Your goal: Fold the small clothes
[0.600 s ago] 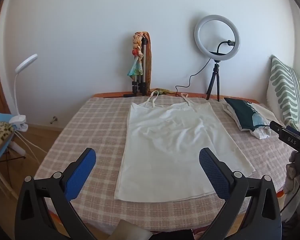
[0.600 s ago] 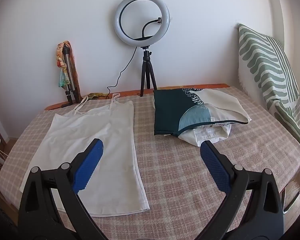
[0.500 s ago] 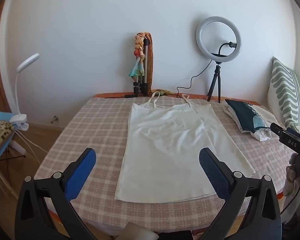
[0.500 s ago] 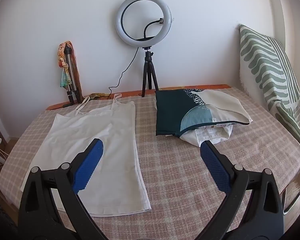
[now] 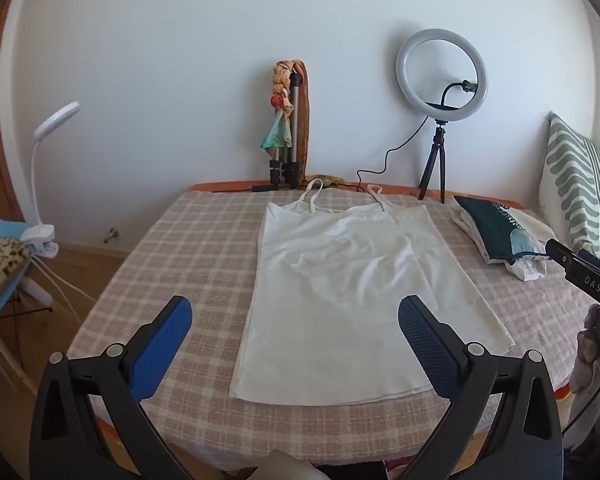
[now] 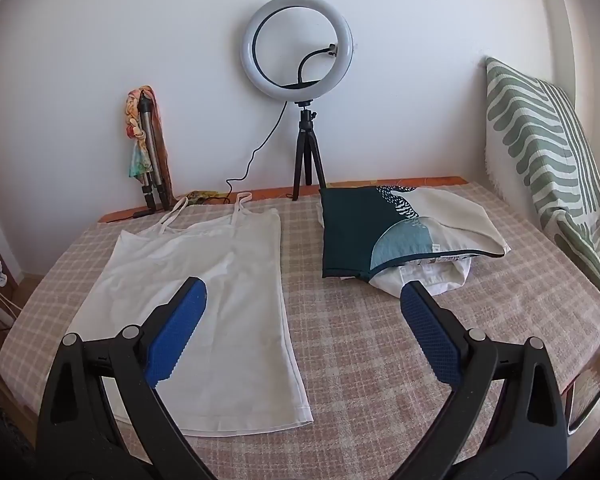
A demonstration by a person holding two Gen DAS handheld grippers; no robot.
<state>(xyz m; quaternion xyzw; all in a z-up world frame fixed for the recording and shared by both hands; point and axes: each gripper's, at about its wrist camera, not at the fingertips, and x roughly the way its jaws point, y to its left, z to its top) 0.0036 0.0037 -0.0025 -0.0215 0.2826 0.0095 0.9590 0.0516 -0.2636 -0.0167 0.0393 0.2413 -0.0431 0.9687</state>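
A white strappy top [image 5: 356, 284] lies flat and spread out on the checked table [image 5: 204, 264], straps toward the wall, hem toward me. It also shows in the right wrist view [image 6: 204, 292]. My left gripper [image 5: 294, 320] is open and empty, held above the near edge, over the top's hem. My right gripper [image 6: 304, 304] is open and empty, held above the table to the right of the top. Its body shows at the right edge of the left wrist view [image 5: 580, 276].
A pile of folded clothes [image 6: 404, 236] with a dark green piece uppermost lies at the back right. A ring light on a tripod [image 6: 300, 64] and a folded tripod with scarves [image 5: 286, 128] stand by the wall. A striped cushion [image 6: 548, 168] leans at right. A desk lamp [image 5: 44, 168] stands left of the table.
Both grippers have drawn back a little from the table, so the scene looks slightly farther. The top and the pile have not moved.
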